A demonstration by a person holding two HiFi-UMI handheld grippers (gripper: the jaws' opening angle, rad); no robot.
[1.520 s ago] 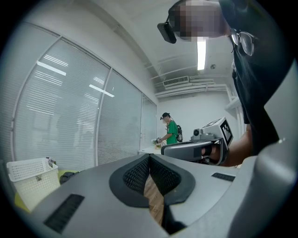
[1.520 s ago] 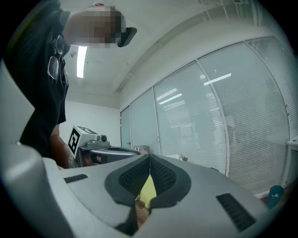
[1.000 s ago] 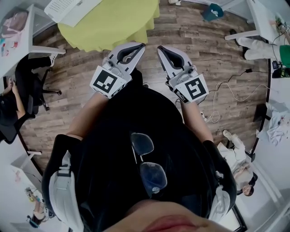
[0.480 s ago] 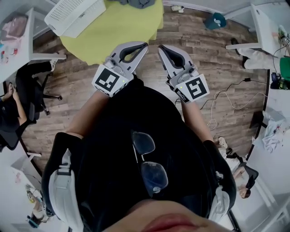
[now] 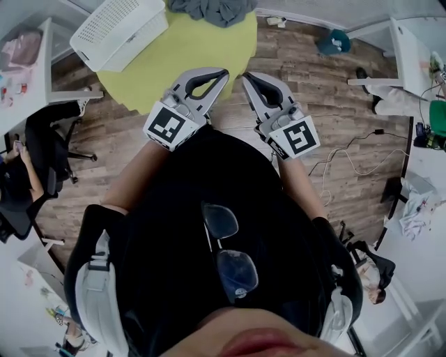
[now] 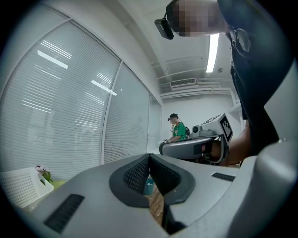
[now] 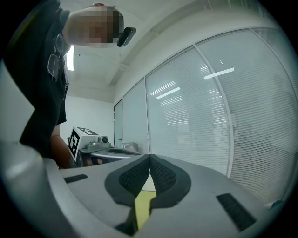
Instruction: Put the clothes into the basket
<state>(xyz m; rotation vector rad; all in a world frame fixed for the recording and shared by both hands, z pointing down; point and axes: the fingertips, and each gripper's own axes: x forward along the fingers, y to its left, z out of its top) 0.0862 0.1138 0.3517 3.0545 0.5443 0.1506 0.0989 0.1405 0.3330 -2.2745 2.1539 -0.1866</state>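
Two closures we log: left hand-held gripper (image 5: 221, 70) and right hand-held gripper (image 5: 245, 74), each pressed together; basket (image 5: 118, 31) at 11 o'clock, clothes (image 5: 212, 10) at 12, on worktop (image 5: 188, 52).

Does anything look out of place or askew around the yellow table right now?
The white basket sits skewed at the yellow table's left edge and seems to overhang it. The grey clothes lie crumpled at its far edge, outside the basket. Nothing looks spilled or damaged.
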